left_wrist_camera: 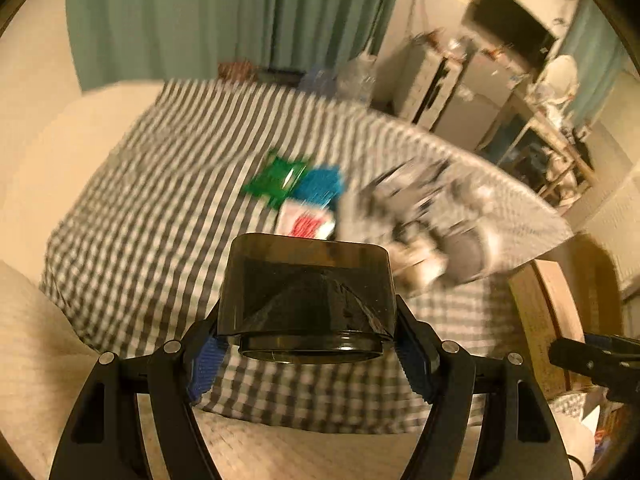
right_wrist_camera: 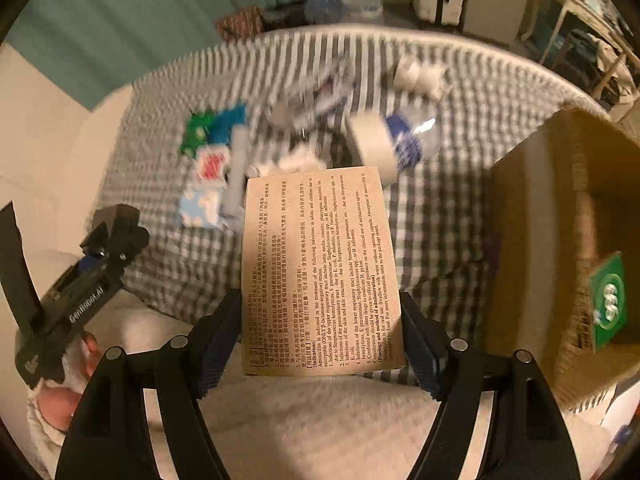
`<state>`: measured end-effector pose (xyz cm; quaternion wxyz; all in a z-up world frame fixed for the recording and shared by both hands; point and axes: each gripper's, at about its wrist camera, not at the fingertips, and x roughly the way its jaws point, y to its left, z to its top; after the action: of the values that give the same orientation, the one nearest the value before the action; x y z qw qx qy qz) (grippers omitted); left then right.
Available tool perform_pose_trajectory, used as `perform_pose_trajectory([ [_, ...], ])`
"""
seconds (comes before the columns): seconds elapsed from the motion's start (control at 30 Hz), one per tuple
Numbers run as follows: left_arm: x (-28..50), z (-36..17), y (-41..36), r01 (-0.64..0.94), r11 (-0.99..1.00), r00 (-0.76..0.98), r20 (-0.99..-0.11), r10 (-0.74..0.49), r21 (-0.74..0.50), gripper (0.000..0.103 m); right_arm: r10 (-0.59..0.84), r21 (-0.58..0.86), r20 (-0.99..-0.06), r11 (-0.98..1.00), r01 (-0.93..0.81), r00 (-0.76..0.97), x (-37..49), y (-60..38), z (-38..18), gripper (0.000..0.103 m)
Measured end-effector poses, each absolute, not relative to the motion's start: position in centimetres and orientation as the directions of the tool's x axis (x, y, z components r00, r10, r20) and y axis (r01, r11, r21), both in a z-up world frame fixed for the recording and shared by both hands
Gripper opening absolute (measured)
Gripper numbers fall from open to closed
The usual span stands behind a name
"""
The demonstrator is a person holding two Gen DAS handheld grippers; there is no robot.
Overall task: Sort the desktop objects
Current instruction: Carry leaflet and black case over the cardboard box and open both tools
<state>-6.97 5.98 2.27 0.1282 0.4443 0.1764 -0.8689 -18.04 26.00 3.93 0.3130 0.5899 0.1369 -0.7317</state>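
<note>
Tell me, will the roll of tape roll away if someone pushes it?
Probably. The tape is a round ring tipped on its edge, so a push could roll it. The checked cloth is soft and may slow it. It looks light and not fragile.

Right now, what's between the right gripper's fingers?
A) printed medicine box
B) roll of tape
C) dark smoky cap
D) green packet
A: in the right wrist view the right gripper is shut on the printed box, with its text side facing the camera; the tape lies on the checked cloth and the dark cap is in the left gripper.
</note>
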Motion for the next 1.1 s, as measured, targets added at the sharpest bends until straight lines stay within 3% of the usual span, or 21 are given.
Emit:
perform_pose_trajectory([
  [0.33, -4.4, 12.5, 11.9, 0.255, -0.935, -0.696, -0.718, -0.001, -0.245, 0.076, -0.396, 0.098, -0.836, -0.788, 0.607, -0.379, -15.6, 31.9, 15.3, 0.075],
  [0.47, -4.8, 15.0, 15.5, 0.217, -0.96, -0.716, -0.697, -0.034, -0.176, 0.076, -0.45, 0.169, -0.797, -0.806, 0.568, -0.403, -16.2, 35.4, 17.7, 0.075],
  [0.57, -5.9, 16.3, 18.7, 0.162, -0.974, -0.729, -0.684, -0.008, -0.161, 0.076, -0.407, 0.142, -0.789, -0.849, 0.509, -0.46, -16.9, 37.5, 18.6, 0.075],
  [0.67, -7.6, 16.8, 21.9, 0.11, -0.977, -0.729, -0.683, 0.048, -0.185, 0.076, -0.431, 0.182, -0.774, -0.854, 0.488, -0.464, -17.8, 39.3, 18.9, 0.075],
  [0.83, -10.7, 16.4, 28.2, 0.014, -0.985, -0.714, -0.692, 0.111, -0.172, 0.076, -0.344, 0.102, -0.756, -0.902, 0.419, -0.558, -19.8, 41.9, 19.0, 0.075],
  [1.1, -16.1, 11.3, 37.0, -0.117, -0.959, -0.613, -0.74, 0.276, -0.26, 0.076, -0.207, 0.043, -0.756, -0.962, 0.269, -0.621, -24.8, 47.9, 17.1, 0.075],
])
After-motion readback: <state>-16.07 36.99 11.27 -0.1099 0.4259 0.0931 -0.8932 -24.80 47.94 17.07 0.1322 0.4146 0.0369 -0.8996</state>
